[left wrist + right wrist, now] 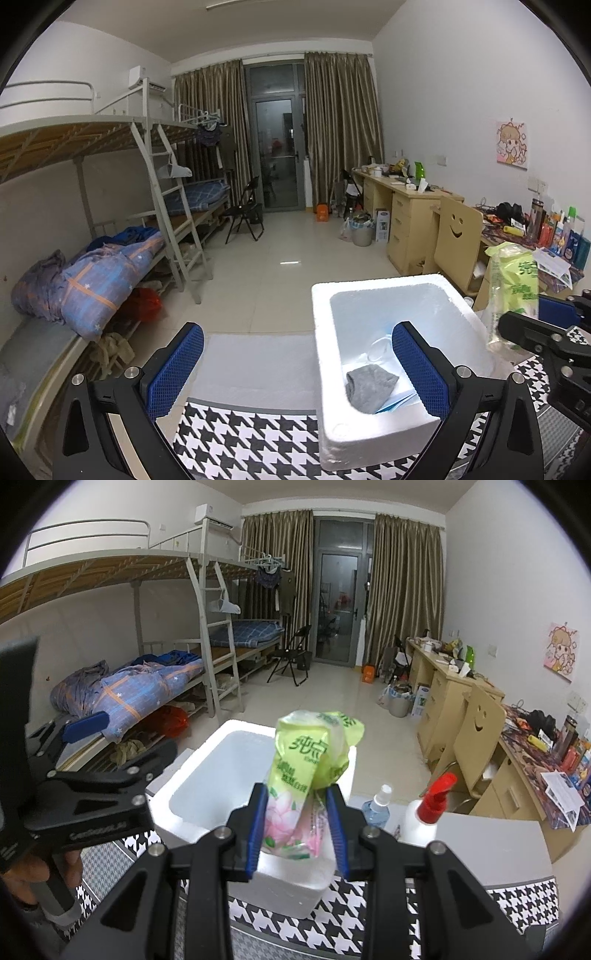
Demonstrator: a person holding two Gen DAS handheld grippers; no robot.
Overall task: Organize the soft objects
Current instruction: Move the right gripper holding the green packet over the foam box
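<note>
A white foam box (pixel 388 295) (pixel 207 775) stands on a houndstooth cloth (pixel 251 435). Inside it lies a grey cloth (pixel 369 384) on blue-edged packets. My left gripper (pixel 295 369) is open wide, with its right finger over the box's inside and its left finger outside the box, nothing between them. My right gripper (pixel 299 827) is shut on a green and pink soft tissue pack (pixel 306 775) (pixel 513 291), held upright above the box's near right corner. The left gripper (pixel 88 775) shows at the left of the right wrist view, a hand under it.
Two spray bottles, one blue (pixel 376 808) and one white with a red trigger (pixel 424 812), stand right of the box. A wooden chair (pixel 476 734) and cluttered desk (pixel 546 760) lie at right, bunk beds (pixel 92 273) at left, tiled floor beyond.
</note>
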